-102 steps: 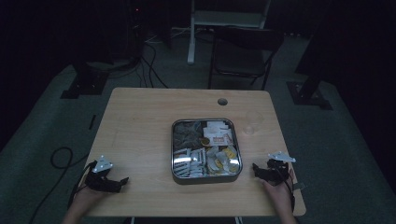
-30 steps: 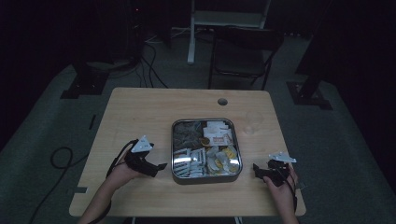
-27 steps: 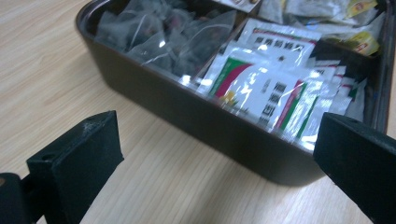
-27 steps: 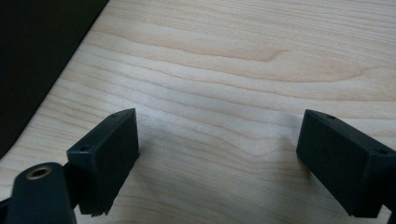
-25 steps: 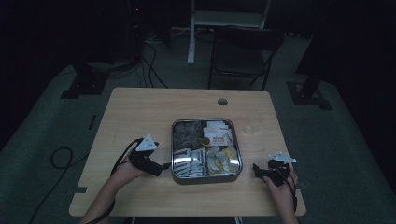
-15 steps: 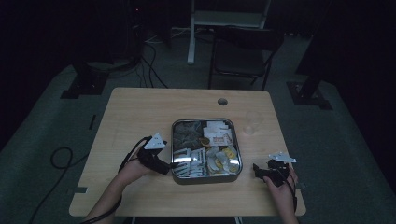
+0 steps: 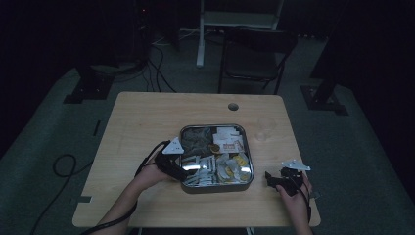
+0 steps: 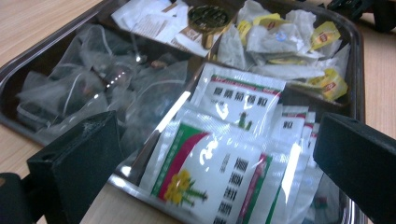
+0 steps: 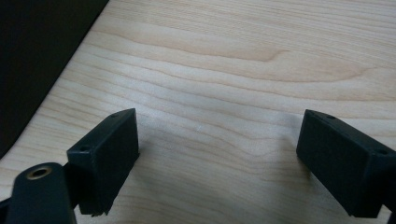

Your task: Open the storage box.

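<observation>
Wooden table [image 7: 147, 122]: left gripper [image 8: 219, 182] gaping over sachets [image 8: 219, 163] at tray [image 7: 215, 188] near-left, apparently untouched; right gripper [image 9: 219, 158] gaping, near-right.

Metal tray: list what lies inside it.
The metal tray holds white sachets with a flower print, yellow-tagged tea bags, clear mesh bags, paper packets and a round dark lid. Whatever lies beneath them is covered.

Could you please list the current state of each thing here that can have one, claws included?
Left claw: open, poised over the sachets, gripping nothing.
Right claw: open, empty, low over the bare table.
Metal tray: uncovered, compartments filled.
White sachets: sealed, stacked at the tray's near corner.
Yellow-tagged tea bags: loose in a heap.
Folding chair: unfolded, unoccupied.
</observation>
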The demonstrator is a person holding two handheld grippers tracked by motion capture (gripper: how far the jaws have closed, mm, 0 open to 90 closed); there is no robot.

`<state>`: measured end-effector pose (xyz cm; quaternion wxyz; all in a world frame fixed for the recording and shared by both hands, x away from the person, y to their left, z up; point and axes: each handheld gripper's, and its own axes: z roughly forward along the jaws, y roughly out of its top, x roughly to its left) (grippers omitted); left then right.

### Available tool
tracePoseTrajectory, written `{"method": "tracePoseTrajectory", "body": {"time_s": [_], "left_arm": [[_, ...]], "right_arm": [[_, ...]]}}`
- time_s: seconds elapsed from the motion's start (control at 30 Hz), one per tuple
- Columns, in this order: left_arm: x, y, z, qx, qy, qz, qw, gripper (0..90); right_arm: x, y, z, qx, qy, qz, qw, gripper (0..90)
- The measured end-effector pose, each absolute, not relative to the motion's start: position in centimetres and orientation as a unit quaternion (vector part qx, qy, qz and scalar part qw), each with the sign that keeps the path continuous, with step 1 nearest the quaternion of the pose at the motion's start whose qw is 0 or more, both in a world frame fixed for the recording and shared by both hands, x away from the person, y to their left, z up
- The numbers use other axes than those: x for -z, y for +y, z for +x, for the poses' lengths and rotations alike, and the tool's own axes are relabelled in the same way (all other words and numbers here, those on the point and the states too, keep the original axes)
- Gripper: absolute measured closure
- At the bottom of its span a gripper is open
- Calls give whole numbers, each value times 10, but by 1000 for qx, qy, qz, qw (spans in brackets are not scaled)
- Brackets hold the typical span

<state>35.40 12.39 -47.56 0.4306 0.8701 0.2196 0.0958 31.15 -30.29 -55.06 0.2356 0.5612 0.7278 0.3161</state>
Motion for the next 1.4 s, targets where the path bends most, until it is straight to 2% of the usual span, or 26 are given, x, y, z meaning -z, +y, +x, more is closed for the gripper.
{"method": "tracePoseTrajectory", "body": {"time_s": [0.7, 0.8, 0.87, 1.07, 1.2, 1.23, 1.4], "left_arm": [[474, 87, 374, -89, 215, 868, 438, 51], [475, 82, 378, -88, 215, 867, 441, 77], [475, 78, 380, -88, 213, 868, 440, 151], [474, 63, 387, -83, 208, 875, 429, 173], [476, 55, 390, -83, 210, 876, 426, 225], [476, 54, 391, -86, 211, 876, 426, 272], [475, 49, 394, -90, 210, 877, 422, 390]], "right_arm": [[551, -303, 311, -316, 728, 561, 236, 124], [551, -303, 311, -316, 728, 561, 236, 124], [551, -303, 311, -316, 728, 561, 236, 124], [551, -303, 311, -316, 728, 561, 236, 124], [551, -303, 311, -316, 728, 561, 235, 124], [551, -303, 311, -317, 727, 561, 235, 125], [551, -303, 312, -316, 728, 560, 236, 125]]}}
